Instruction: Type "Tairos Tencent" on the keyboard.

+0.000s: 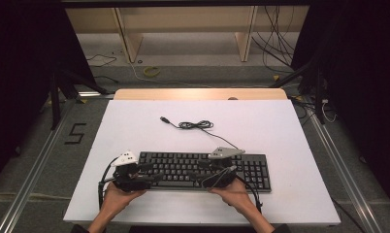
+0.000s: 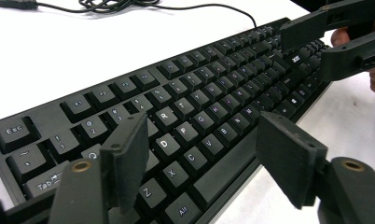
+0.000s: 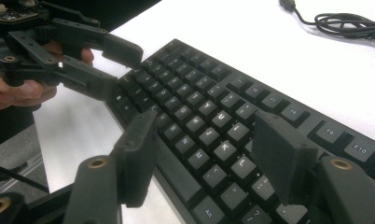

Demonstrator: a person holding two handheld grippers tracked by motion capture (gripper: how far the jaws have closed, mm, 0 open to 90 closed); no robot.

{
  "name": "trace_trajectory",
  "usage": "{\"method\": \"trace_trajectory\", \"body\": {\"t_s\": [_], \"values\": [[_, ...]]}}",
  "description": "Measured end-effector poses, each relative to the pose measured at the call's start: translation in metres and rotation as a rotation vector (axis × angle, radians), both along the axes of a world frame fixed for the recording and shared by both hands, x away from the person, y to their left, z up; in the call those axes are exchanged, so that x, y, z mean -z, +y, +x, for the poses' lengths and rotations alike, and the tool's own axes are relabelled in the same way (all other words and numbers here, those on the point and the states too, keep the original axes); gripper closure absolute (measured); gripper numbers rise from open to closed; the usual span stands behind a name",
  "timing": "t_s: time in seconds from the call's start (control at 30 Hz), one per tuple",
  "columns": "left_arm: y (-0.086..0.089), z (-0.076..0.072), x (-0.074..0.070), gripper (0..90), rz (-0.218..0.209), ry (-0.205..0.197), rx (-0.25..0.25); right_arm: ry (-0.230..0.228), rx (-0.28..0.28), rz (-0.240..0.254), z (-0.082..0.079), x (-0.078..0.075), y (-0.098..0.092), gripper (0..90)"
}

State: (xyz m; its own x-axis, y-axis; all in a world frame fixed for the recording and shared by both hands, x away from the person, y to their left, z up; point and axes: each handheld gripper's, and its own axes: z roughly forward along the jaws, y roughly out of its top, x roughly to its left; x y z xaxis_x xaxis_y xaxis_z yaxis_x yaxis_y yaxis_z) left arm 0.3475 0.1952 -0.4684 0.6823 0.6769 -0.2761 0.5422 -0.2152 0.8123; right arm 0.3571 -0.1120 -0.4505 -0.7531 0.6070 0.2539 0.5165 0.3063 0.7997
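A black keyboard (image 1: 183, 165) lies near the front of the white tabletop (image 1: 280, 126). Its cable (image 1: 195, 125) runs back into a loose coil, and the plug (image 1: 164, 119) lies free. My left gripper (image 1: 152, 172) hovers at the keyboard's left end. It is open, and between its pads (image 2: 129, 149) I see the letter keys and space bar (image 2: 232, 154). My right gripper (image 1: 199, 171) points left over the keyboard's middle. It is open too, with keys (image 3: 209, 135) showing in the gap. The two grippers' tips face each other a short way apart. Each gripper view shows the other gripper: (image 2: 304, 49), (image 3: 124, 70).
The person's hands (image 1: 118, 196) hold the grippers from the front edge. A wooden strip (image 1: 198, 93) borders the far side of the white top. Beyond are floor cables (image 1: 152, 71) and shelf legs (image 1: 127, 36). Black stands (image 1: 55, 97) flank the table.
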Motion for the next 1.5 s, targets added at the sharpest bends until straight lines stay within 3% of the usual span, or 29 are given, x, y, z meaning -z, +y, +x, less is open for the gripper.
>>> {"method": "trace_trajectory", "body": {"t_s": [0.23,0.4,0.47,0.53,0.57,0.83,1.5], "values": [[-0.001,0.002,0.000,45.3,0.002,0.006,-0.003,-0.008,0.004,0.003,-0.002,0.000,-0.004,38.2],[-0.004,0.002,0.000,60.1,0.017,0.007,0.016,-0.008,0.010,0.002,-0.004,0.000,-0.008,37.3],[-0.006,0.002,0.000,62.4,0.033,0.006,0.027,-0.008,0.011,0.002,-0.004,0.000,-0.008,37.3],[-0.010,0.002,0.001,70.4,0.055,0.005,0.036,-0.008,0.012,-0.002,-0.005,0.001,-0.009,36.7],[-0.013,0.002,0.002,72.8,0.087,0.013,0.045,-0.005,0.012,-0.003,-0.005,0.002,-0.009,36.2],[-0.019,0.005,0.006,85.9,0.145,0.031,0.050,-0.016,0.009,-0.001,-0.007,0.001,-0.010,34.5],[-0.026,0.011,0.014,89.4,0.195,0.069,0.049,-0.019,0.008,-0.001,-0.010,0.002,-0.011,33.8]]}}
